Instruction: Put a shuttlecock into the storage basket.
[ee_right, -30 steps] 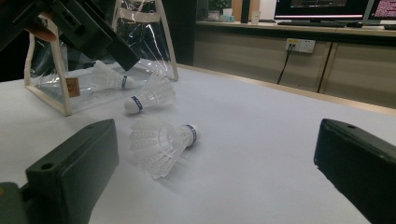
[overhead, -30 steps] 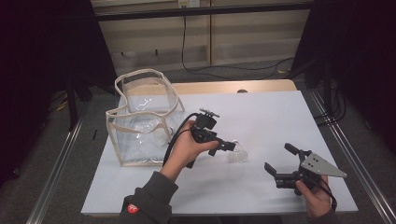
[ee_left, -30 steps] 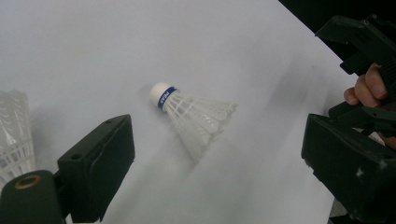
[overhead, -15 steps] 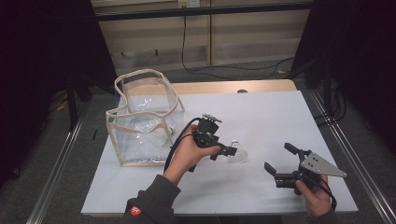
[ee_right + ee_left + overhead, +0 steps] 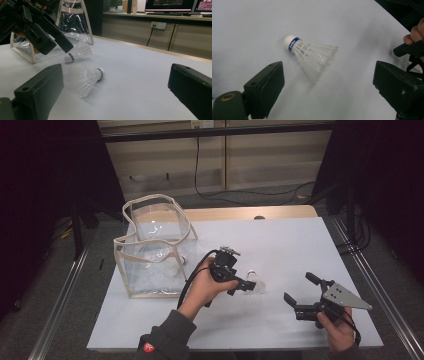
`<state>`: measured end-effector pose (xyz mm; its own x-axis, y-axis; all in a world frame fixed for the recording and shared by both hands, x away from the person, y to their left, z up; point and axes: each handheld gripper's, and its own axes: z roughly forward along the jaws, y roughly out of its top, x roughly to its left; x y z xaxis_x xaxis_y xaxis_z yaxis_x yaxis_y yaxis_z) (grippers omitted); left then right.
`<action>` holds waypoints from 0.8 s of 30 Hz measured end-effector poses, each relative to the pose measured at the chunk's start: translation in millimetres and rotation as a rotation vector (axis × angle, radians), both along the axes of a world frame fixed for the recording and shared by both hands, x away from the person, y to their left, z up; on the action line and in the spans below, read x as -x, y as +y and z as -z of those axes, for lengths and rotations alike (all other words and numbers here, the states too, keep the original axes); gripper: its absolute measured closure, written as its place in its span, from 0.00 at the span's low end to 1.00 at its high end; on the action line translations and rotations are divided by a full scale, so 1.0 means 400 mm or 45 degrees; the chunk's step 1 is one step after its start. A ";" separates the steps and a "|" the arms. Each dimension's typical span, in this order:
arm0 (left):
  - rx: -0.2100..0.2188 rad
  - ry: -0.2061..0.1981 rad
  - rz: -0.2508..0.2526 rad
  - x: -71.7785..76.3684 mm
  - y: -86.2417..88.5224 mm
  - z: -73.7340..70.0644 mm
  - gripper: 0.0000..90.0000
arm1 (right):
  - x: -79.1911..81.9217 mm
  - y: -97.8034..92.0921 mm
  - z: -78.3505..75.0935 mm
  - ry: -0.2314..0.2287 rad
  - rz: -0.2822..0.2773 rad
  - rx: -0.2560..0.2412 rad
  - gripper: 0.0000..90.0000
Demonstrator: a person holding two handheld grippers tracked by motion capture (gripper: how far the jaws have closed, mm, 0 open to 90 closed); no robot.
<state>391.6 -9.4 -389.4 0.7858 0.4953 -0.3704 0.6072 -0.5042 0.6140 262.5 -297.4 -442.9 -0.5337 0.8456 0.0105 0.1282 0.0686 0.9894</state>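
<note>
Shuttlecock (image 5: 312, 56): white feathered skirt, smooth rounded tip (blue band). Bag (image 5: 152, 247): glossy clear plastic, beige cloth edging. Table (image 5: 300, 240): matt white; 2 matt black grippers.

Between your left gripper's (image 5: 327, 82) black fingers (image 5: 265, 87) lies a white shuttlecock (image 5: 312, 53) with a blue band under its white cap. Ahead of your right gripper's (image 5: 117, 90) black fingers (image 5: 42, 90), two shuttlecocks (image 5: 83, 78) show the same white feathers and blue bands. The counter (image 5: 300, 245) is white. Beyond them, the clear bag (image 5: 150, 250) has beige edging.
</note>
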 end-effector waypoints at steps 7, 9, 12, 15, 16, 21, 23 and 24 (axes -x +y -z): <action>-0.013 0.001 0.009 0.006 -0.007 0.024 0.11 | 0.000 -0.003 0.000 -0.003 0.002 0.001 0.00; -0.027 -0.004 0.016 0.009 -0.008 0.027 0.11 | 0.000 -0.003 -0.002 -0.006 0.003 0.004 0.00; -0.023 -0.004 0.024 0.011 -0.011 0.028 0.11 | 0.001 -0.003 -0.003 -0.008 0.003 0.003 0.00; -0.018 -0.013 0.028 0.011 -0.013 0.030 0.11 | 0.000 -0.003 -0.001 0.000 0.007 0.000 0.00; -0.022 -0.014 0.028 0.011 -0.014 0.031 0.11 | 0.000 -0.004 -0.001 0.001 0.007 0.000 0.00; -0.025 -0.018 0.015 0.015 -0.015 0.044 0.11 | 0.000 -0.004 0.000 -0.001 0.003 0.002 0.00; -0.028 -0.018 0.012 0.018 -0.014 0.049 0.11 | 0.002 -0.004 -0.001 -0.003 0.002 0.008 0.00; -0.031 -0.023 0.022 0.017 -0.014 0.053 0.11 | 0.002 -0.004 -0.001 -0.004 0.004 0.006 0.00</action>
